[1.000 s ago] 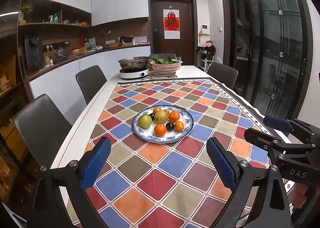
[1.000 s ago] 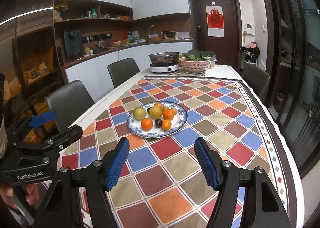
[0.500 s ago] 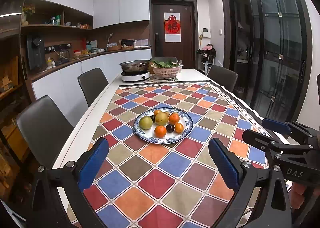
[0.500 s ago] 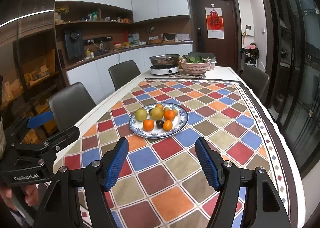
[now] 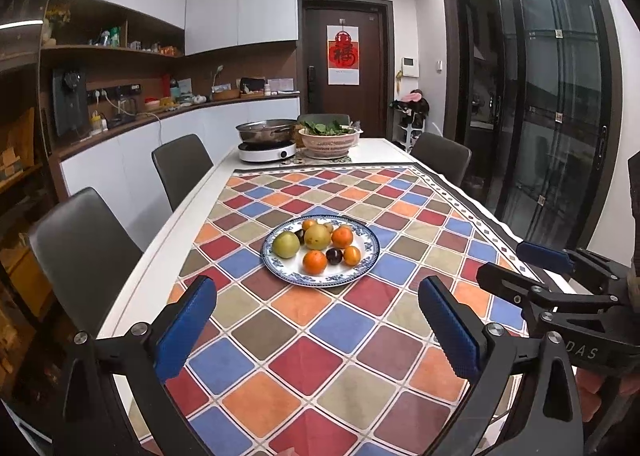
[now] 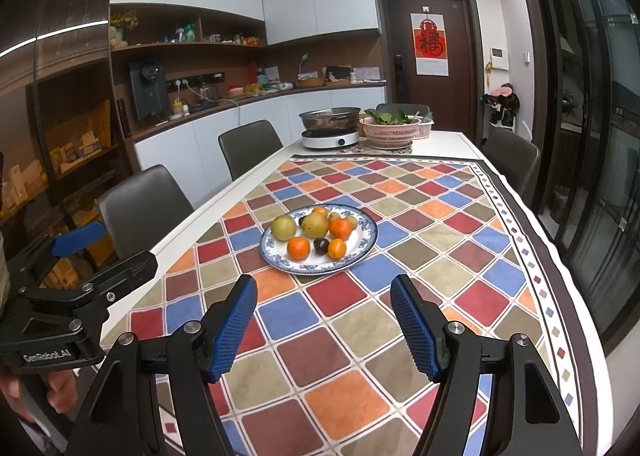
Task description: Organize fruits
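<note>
A blue-and-white plate (image 5: 362,270) holds several fruits: a green apple (image 5: 285,244), a yellow-green pear (image 5: 316,237), oranges (image 5: 314,261) and a dark plum (image 5: 334,256). It sits mid-table on the checkered cloth and also shows in the right wrist view (image 6: 364,252). My left gripper (image 5: 316,332) is open and empty, well short of the plate. My right gripper (image 6: 324,326) is open and empty, also short of the plate. Each gripper shows at the edge of the other's view, the right gripper (image 5: 560,280) and the left gripper (image 6: 76,268).
A colourful checkered tablecloth (image 5: 320,356) covers the long white table. At the far end stand an induction cooker with a steel pot (image 5: 266,140) and a pink basket of greens (image 5: 329,140). Dark chairs (image 5: 84,244) line both sides.
Both grippers have pulled back and risen slightly, so the plate looks a little farther away. The jaws stay open. The fruit has not moved.
</note>
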The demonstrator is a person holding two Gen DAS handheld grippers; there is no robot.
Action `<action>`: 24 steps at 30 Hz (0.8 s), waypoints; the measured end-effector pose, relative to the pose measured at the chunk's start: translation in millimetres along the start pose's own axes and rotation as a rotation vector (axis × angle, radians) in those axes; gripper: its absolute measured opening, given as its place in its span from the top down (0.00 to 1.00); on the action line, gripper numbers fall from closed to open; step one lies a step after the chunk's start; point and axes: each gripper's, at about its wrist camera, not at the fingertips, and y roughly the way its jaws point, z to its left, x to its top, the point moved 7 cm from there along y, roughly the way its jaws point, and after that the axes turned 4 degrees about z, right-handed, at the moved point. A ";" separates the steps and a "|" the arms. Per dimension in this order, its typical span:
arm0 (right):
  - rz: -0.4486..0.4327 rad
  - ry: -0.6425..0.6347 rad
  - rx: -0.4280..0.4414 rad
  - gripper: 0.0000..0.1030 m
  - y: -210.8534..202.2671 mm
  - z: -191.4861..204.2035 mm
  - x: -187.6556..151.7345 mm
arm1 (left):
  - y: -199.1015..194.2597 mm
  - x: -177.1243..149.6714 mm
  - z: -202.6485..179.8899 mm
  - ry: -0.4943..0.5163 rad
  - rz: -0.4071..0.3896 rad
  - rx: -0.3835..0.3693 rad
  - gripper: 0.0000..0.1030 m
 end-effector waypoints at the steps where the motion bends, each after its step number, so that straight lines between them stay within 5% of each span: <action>1: 0.001 0.001 0.001 0.32 -0.1 0.7 -0.2 | 0.4 -0.6 0.5 -0.002 0.002 0.000 0.00; 24: -0.003 0.003 -0.013 0.32 1.8 -5.5 -4.6 | -0.5 -3.9 0.2 0.013 -0.010 0.025 0.00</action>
